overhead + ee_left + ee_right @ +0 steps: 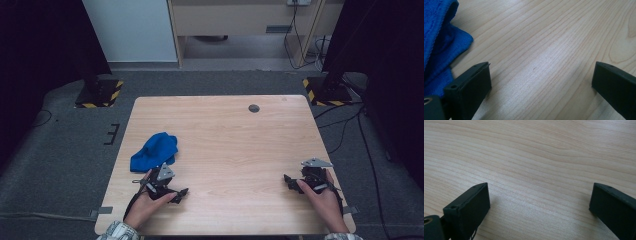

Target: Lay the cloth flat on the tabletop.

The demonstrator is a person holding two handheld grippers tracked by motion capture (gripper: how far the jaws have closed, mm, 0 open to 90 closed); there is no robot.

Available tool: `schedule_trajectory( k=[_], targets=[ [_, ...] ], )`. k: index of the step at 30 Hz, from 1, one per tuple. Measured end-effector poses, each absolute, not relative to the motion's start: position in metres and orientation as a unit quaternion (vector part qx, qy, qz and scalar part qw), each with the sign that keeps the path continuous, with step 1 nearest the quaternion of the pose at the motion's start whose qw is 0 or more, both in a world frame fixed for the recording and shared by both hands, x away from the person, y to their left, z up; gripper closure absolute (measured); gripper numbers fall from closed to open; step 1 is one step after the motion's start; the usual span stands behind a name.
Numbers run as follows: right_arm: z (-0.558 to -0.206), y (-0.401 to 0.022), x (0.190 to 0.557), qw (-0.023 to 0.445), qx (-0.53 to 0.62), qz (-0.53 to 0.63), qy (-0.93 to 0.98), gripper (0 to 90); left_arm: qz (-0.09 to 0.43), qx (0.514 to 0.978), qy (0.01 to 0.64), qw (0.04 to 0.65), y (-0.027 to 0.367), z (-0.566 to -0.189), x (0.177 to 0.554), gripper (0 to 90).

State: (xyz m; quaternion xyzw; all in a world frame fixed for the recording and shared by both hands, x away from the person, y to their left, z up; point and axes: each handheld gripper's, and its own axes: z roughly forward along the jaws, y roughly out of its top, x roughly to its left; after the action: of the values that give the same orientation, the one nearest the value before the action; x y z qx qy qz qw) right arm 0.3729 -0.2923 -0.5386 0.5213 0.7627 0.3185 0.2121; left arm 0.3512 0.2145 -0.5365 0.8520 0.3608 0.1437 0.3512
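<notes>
Grippers spread and empty, blue cloth at table's left

Table: pale wood, grain running lengthwise, bare over most of its top; small dark round grommet near the far edge. Grey carpet around it. Two black stands with yellow-black striped bases, one off the far left corner, one off the far right. White panel and light wooden furniture beyond, cables trailing on the floor at right.

Blue cloth: crumpled heap on the left half of the table, just beyond the left gripper. In the left gripper view it is cut off by the left edge, so its full outline is not readable there; folds are soft and blurred.

Left gripper: held low over the table near the front edge, pointing toward the middle. Jaws wide apart, nothing between them but bare wood; left jaw sits just beside the cloth's edge, contact hard to judge.

Right gripper: near the front right, well apart from the cloth, pointing inward. Jaws spread wide, holding nothing, bare wood between. Person's forearms cut off at the bottom edge.
</notes>
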Motion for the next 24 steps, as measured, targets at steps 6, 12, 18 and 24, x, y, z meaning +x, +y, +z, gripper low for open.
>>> schedule_trajectory(
  k=[6,12,18,24],
  targets=[
    [-0.539,-0.292,0.373,0.213,0.521,0.318,0.763,2.7,0.143,0.853,0.362,0.348,0.215,-0.535,0.352,3.0],
    [-0.539,-0.291,0.373,0.213,0.522,0.318,0.762,2.6,0.148,0.851,0.364,0.348,0.217,-0.531,0.352,4.5],
    [-0.539,-0.291,0.373,0.213,0.522,0.318,0.762,2.5,0.175,0.845,0.366,0.348,0.224,-0.520,0.352,8.9],
    [-0.539,-0.291,0.373,0.213,0.523,0.318,0.762,2.5,0.230,0.808,0.387,0.379,0.237,-0.499,0.354,8.5]
  ],
)
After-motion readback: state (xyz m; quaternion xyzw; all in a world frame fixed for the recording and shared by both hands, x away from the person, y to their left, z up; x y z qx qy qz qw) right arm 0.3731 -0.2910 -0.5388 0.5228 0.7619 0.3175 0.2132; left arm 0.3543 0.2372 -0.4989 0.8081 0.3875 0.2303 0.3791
